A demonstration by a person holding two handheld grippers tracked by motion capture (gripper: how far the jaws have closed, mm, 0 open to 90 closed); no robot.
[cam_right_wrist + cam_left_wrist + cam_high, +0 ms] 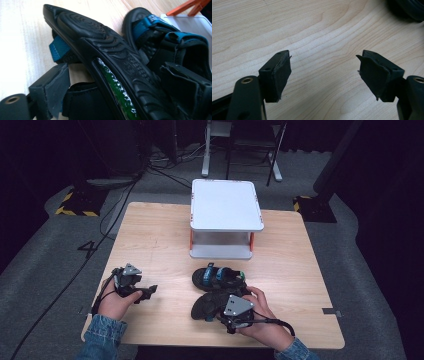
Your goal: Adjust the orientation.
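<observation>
Left gripper (149, 291): we hold it low over bare bench (160, 245), its fingers (278, 75) spread wide with nothing between them.
Right gripper (220, 312): we have its fingers (53, 87) set on either side of the near sandal's sole, though we cannot tell whether they press it.
Near sandal (207, 304): tipped on its edge, tread facing us, between the right fingers.
Far sandal (219, 276): upright, just beyond the right fingers, touching the near one.
White stand (226, 205): well beyond both sandals.
</observation>
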